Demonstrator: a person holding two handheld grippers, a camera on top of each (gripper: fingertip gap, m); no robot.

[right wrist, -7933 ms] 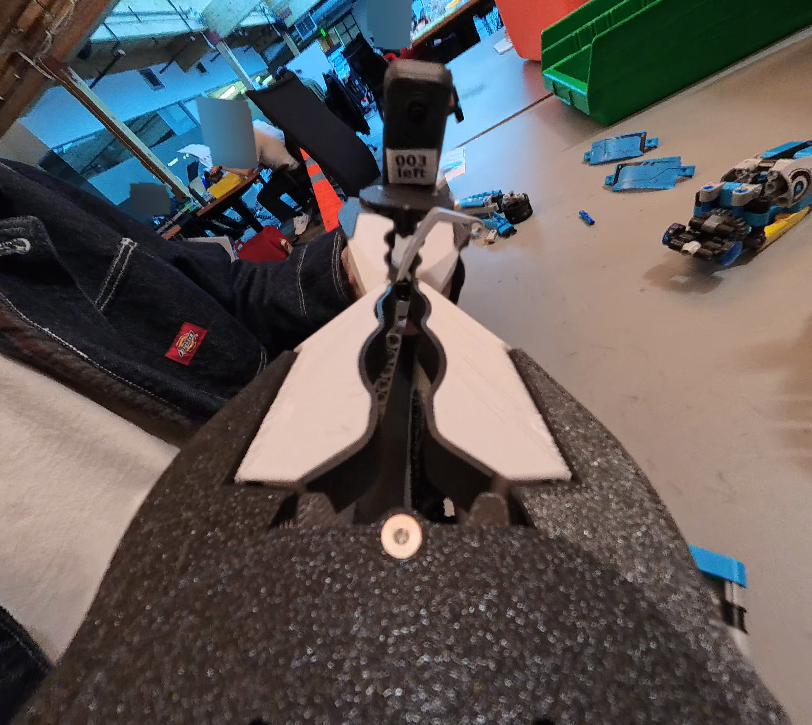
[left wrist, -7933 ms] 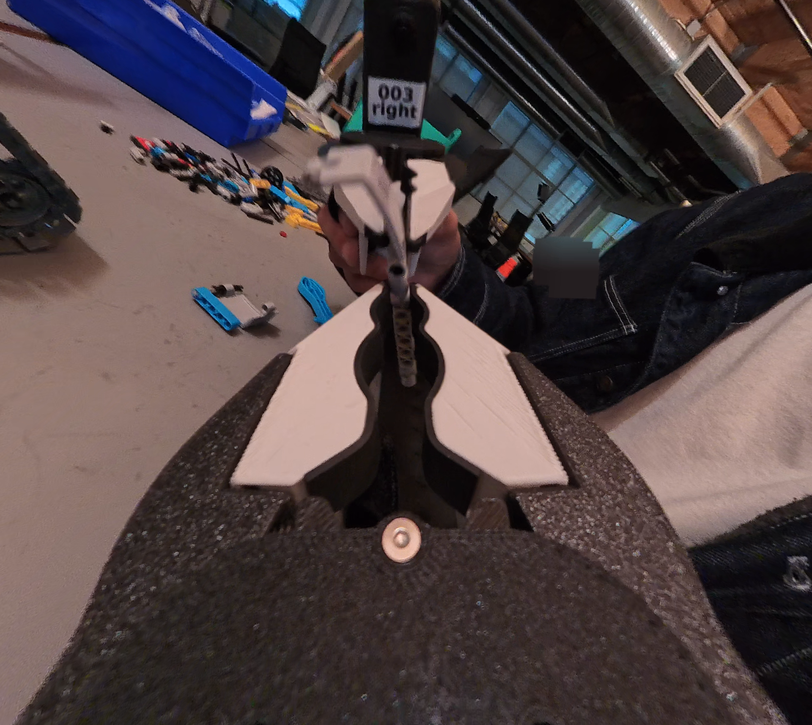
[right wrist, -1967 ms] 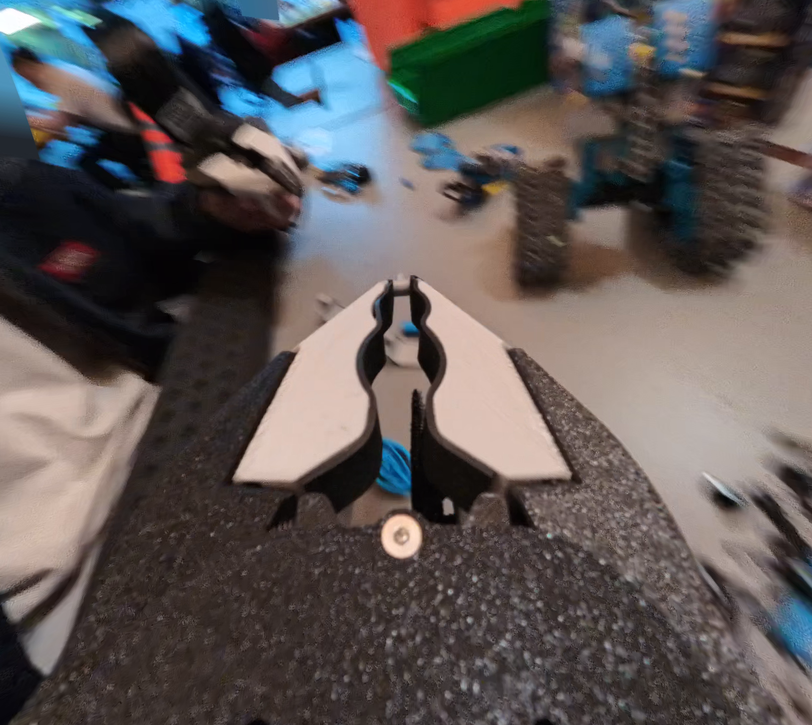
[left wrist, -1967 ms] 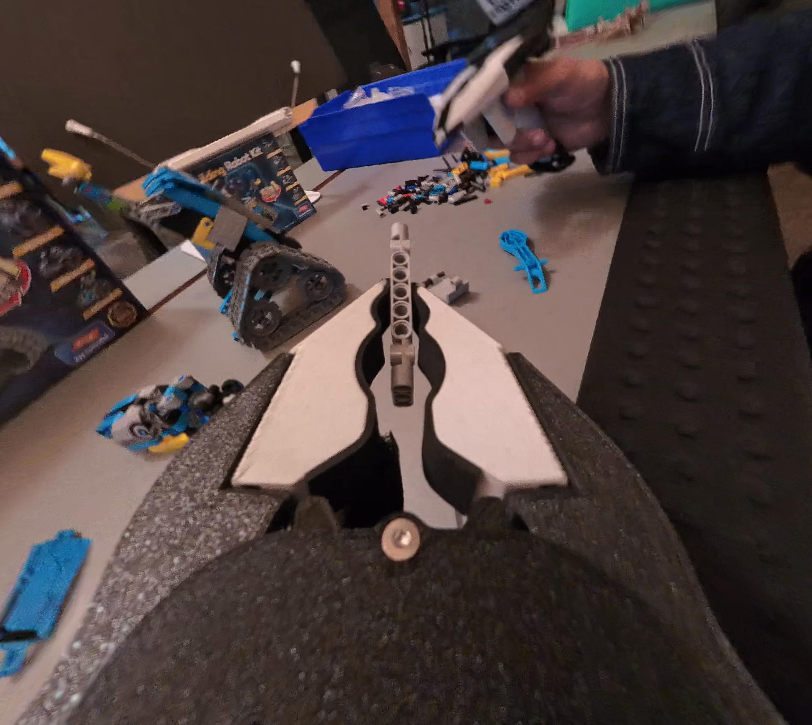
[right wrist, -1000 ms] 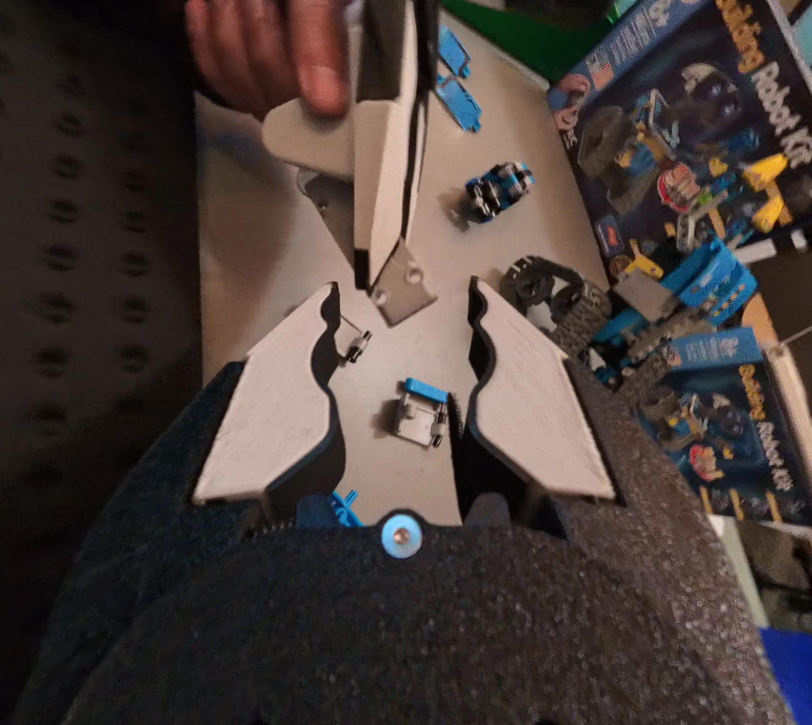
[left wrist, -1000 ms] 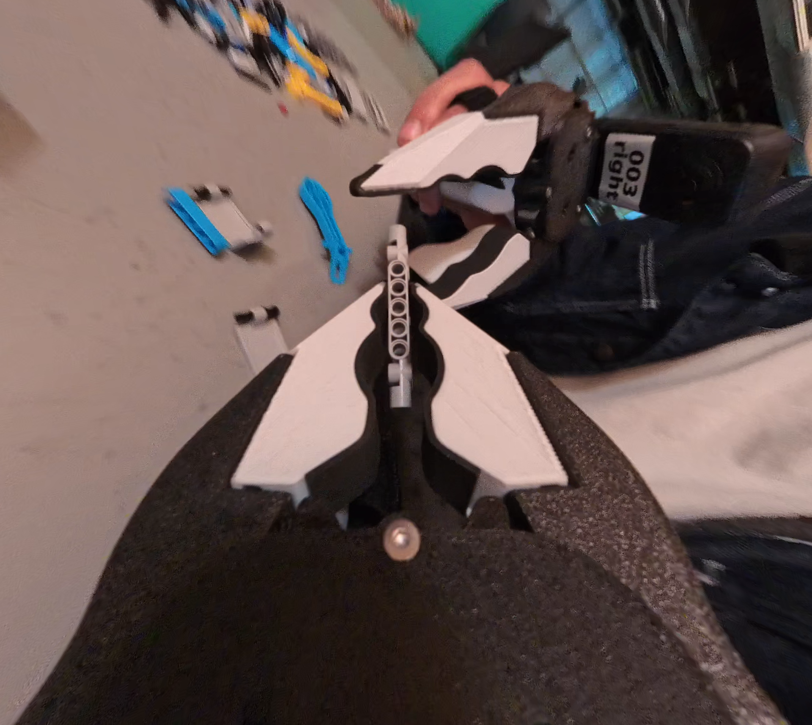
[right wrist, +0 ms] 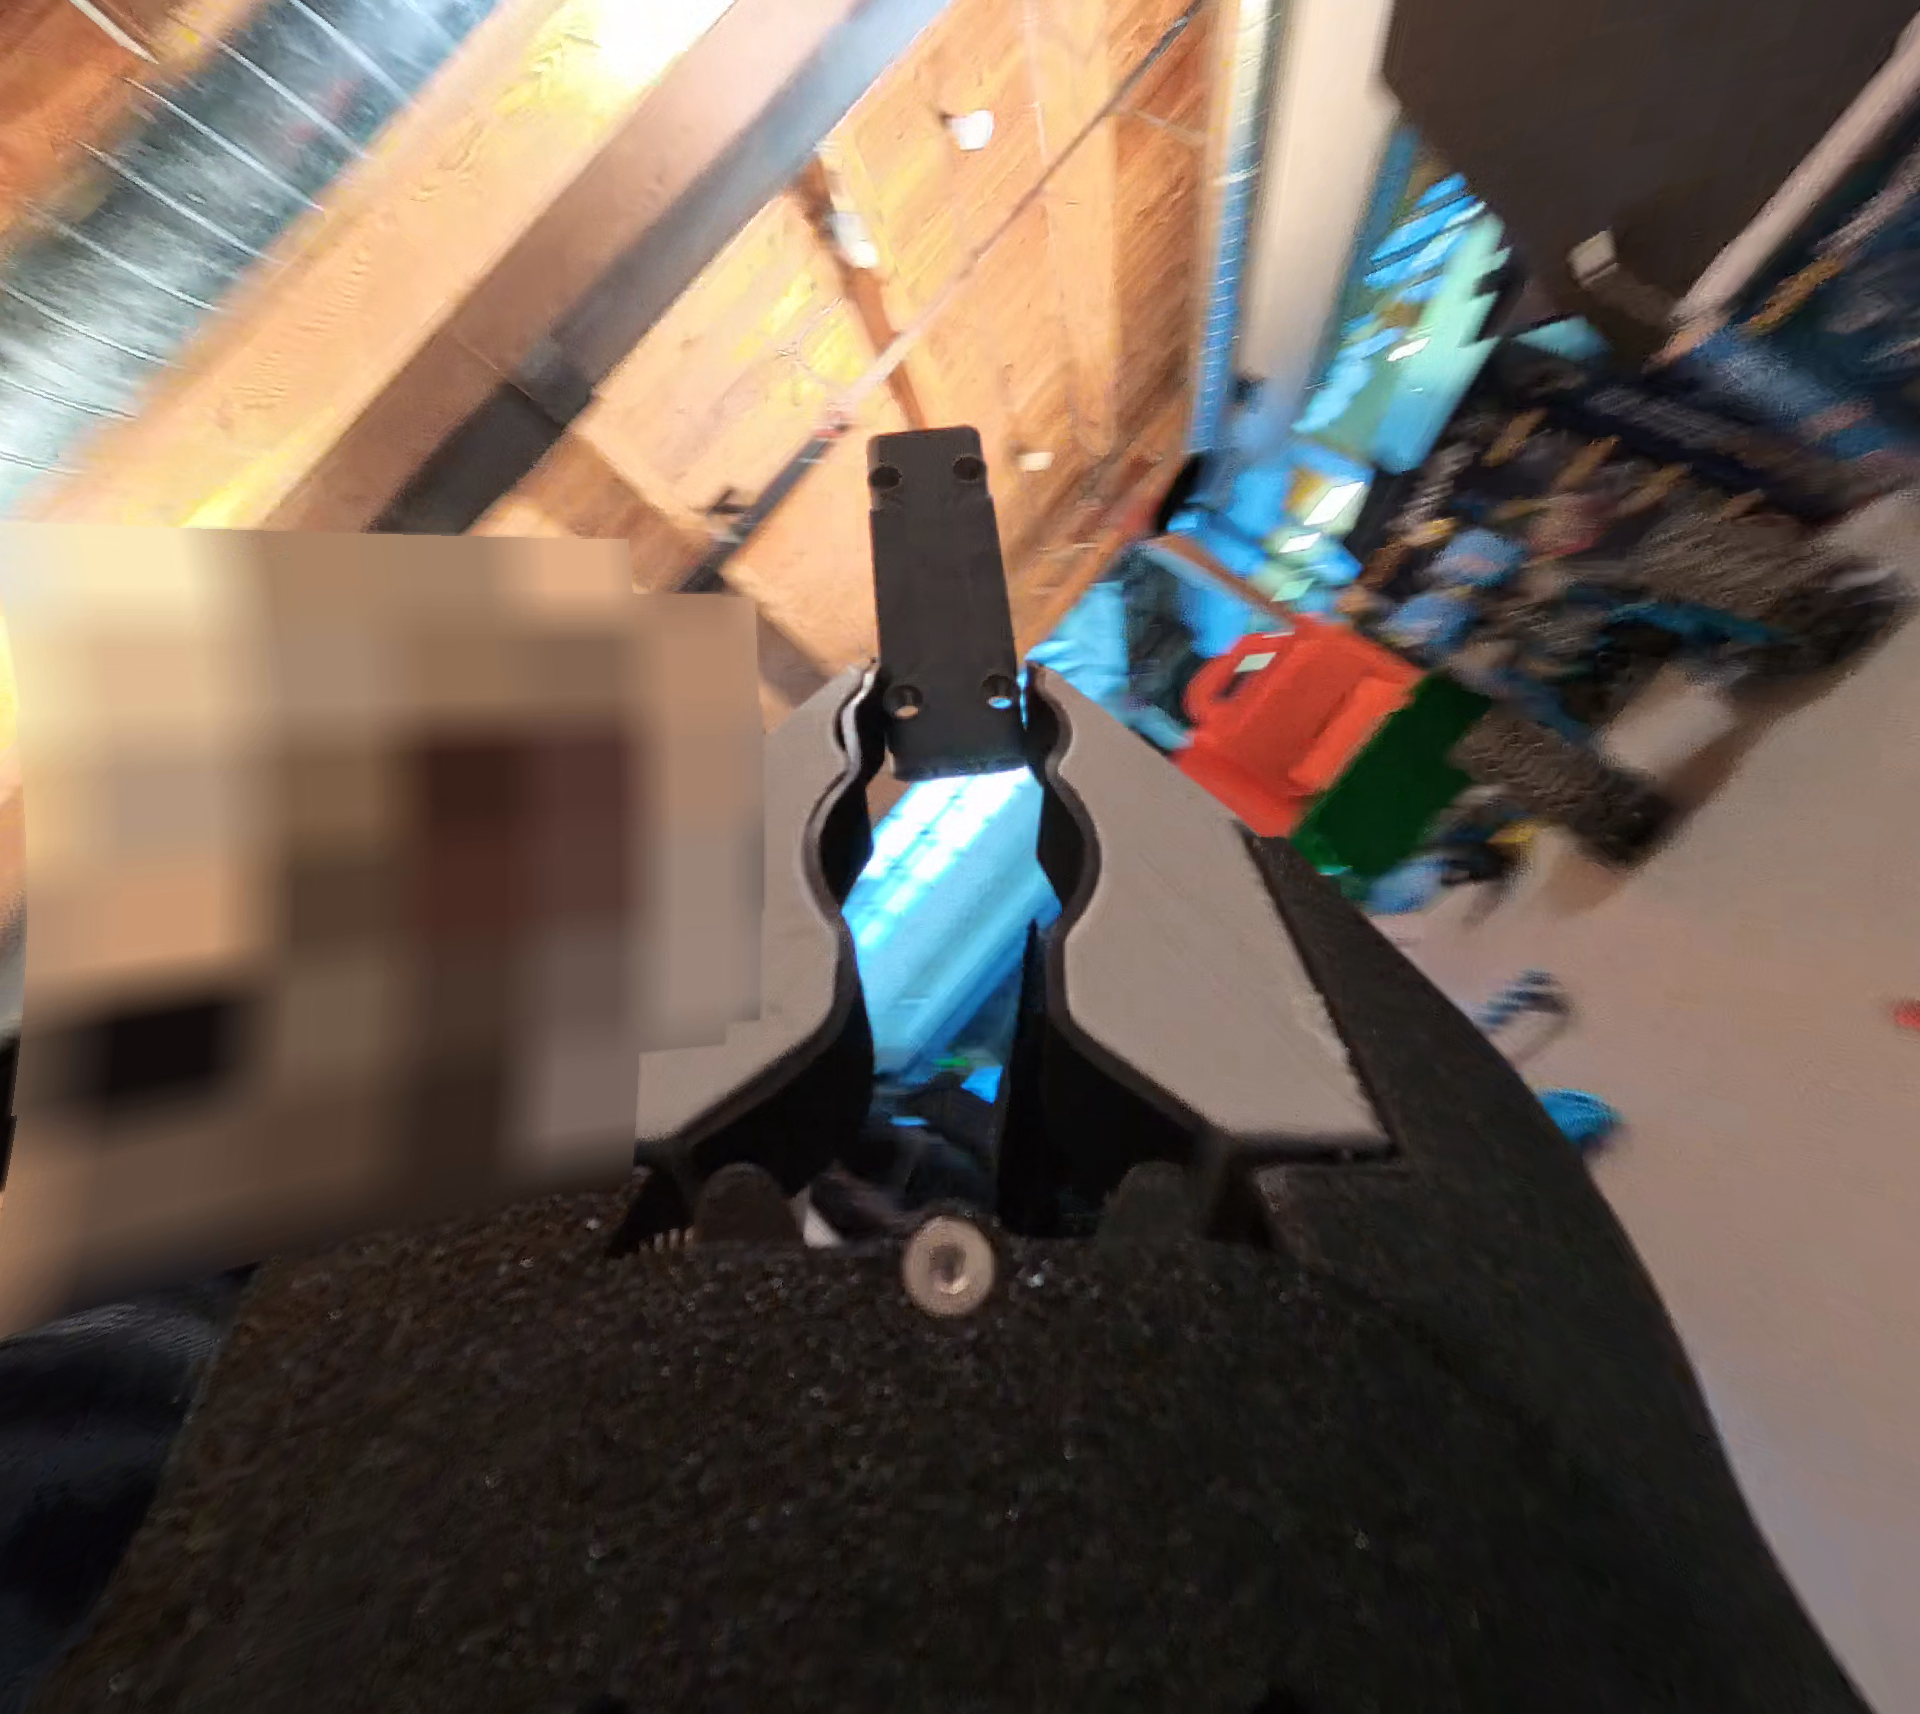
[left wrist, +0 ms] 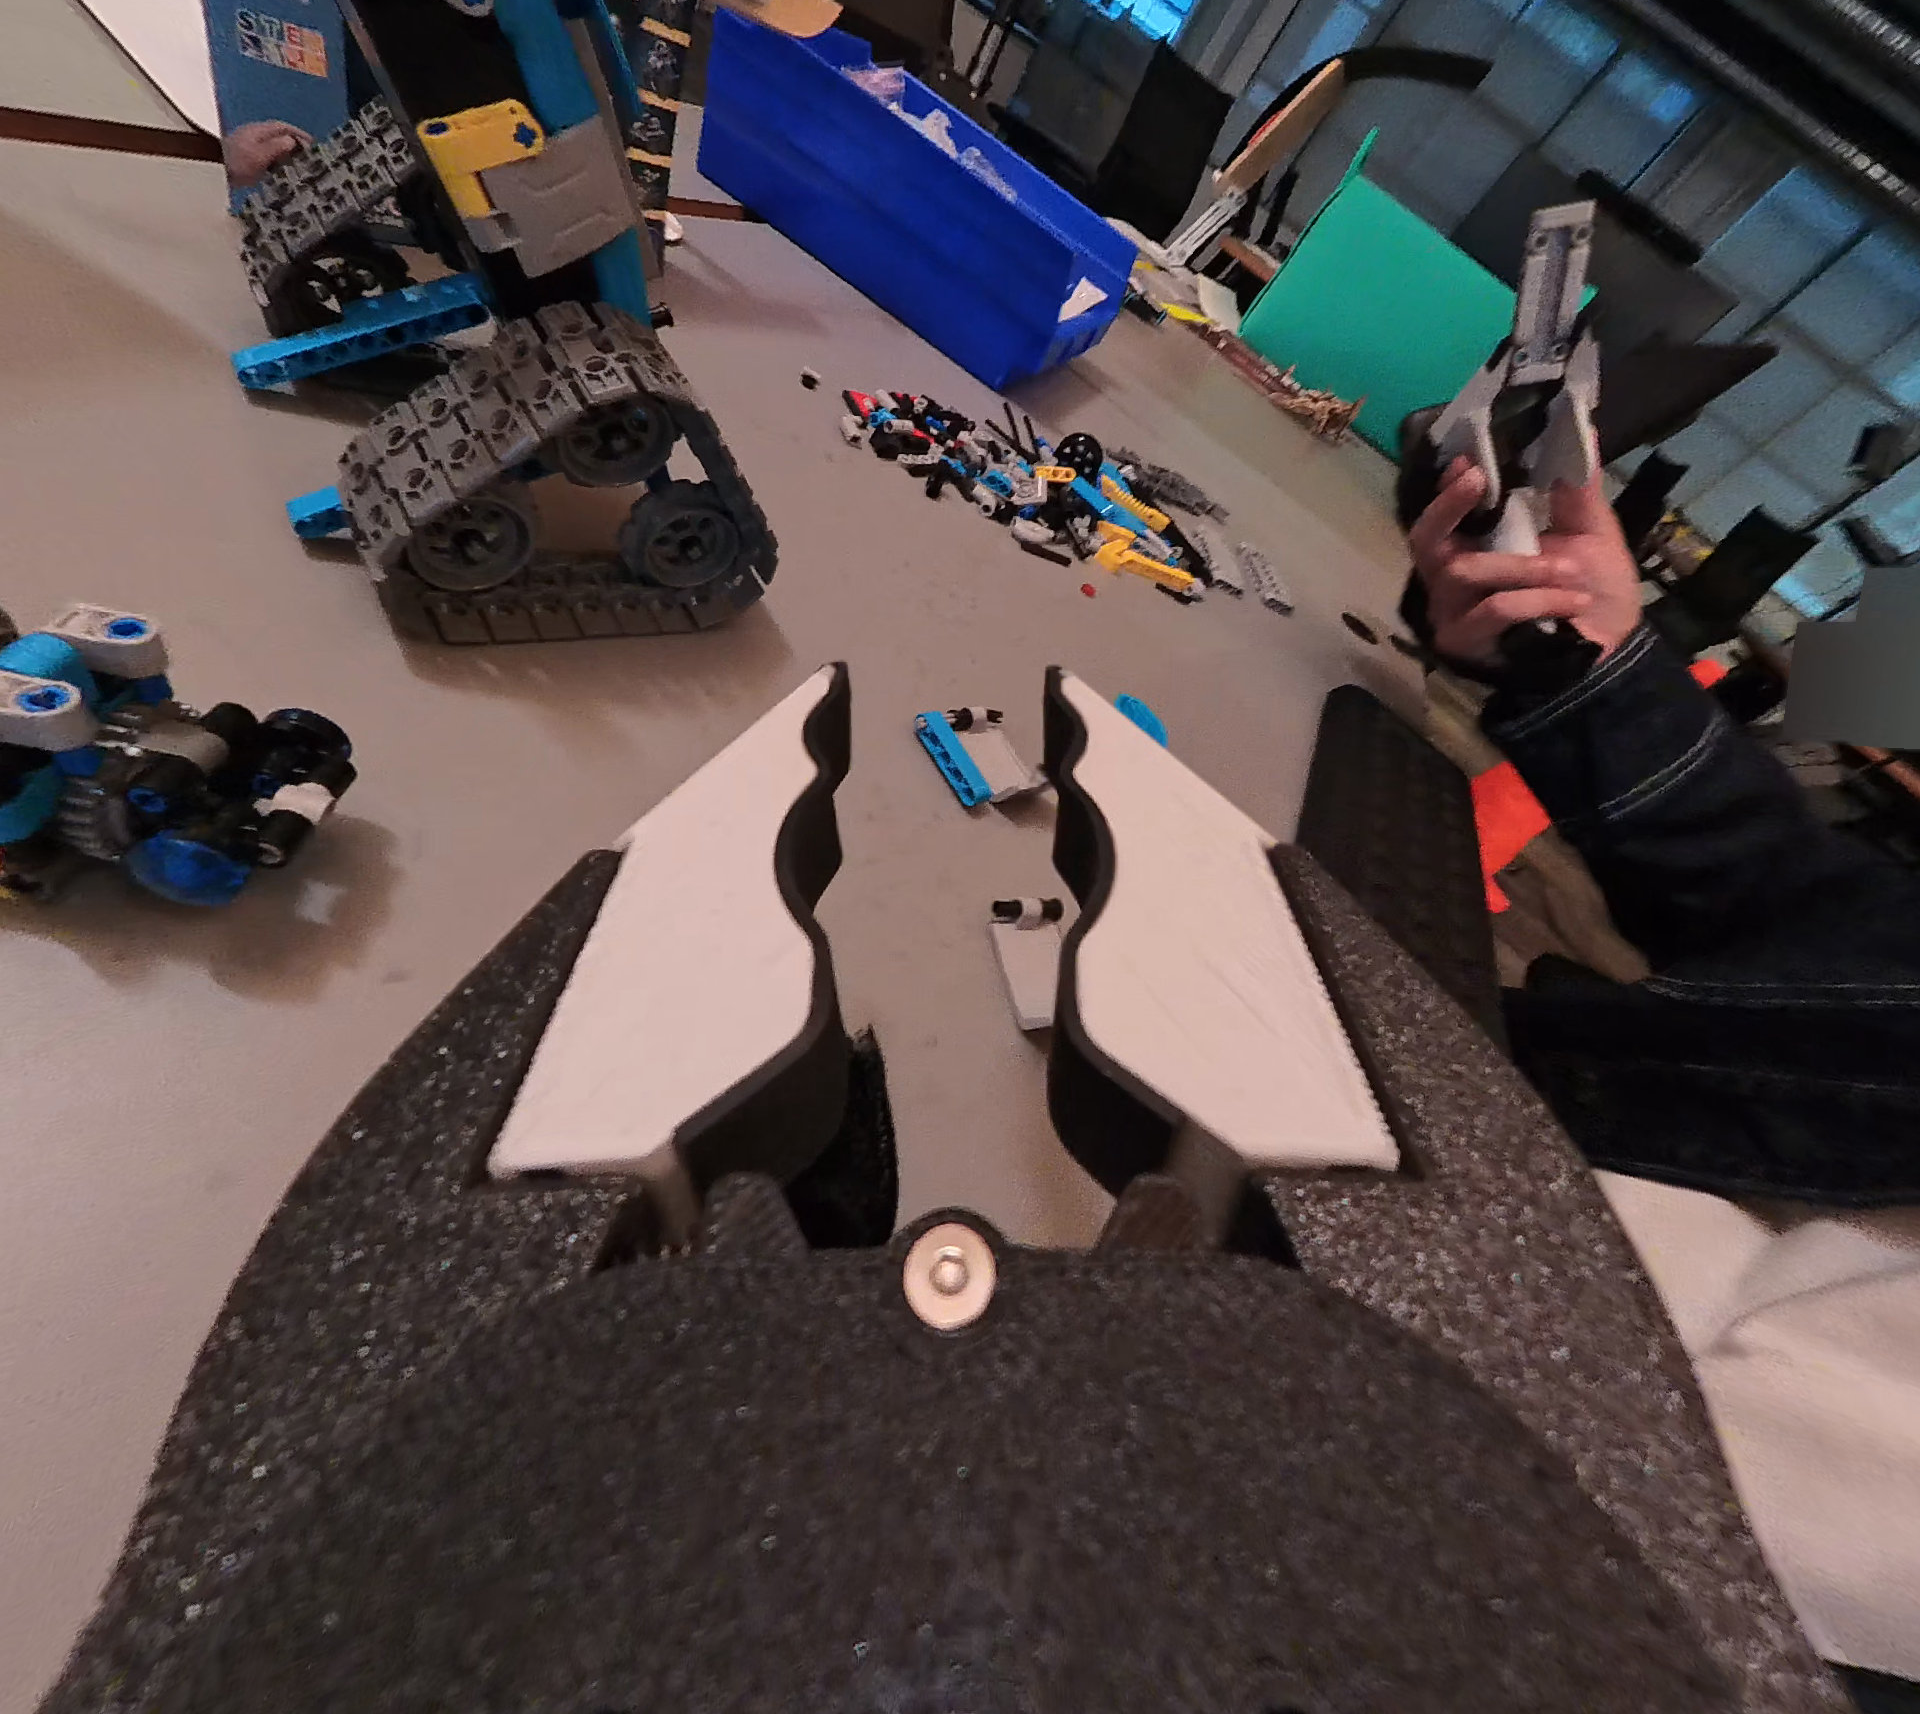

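On the grey table [left wrist: 935,604], left of the parts pile [left wrist: 1049,485], stands a tracked vehicle [left wrist: 551,480]. The left gripper [left wrist: 945,688] hovers with tongs apart, empty, above a blue-and-grey piece [left wrist: 977,755]. Right of the pile, the right gripper [right wrist: 948,696] points upward, clamped on a flat grey plate [right wrist: 940,604]. With so shallow a pinch, the plate could slip. Only the right wrist view shows the plate's holes; only the left shows the table's parts.

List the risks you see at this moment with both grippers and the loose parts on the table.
1. The right gripper pinches the flat grey holed panel only at its lower end, raised high off the grey table; it may slip and fall.
2. The left gripper, jaws open and empty, hangs low over the small blue-and-grey assembly and a grey plate with a pin; a careless dip could scatter them.
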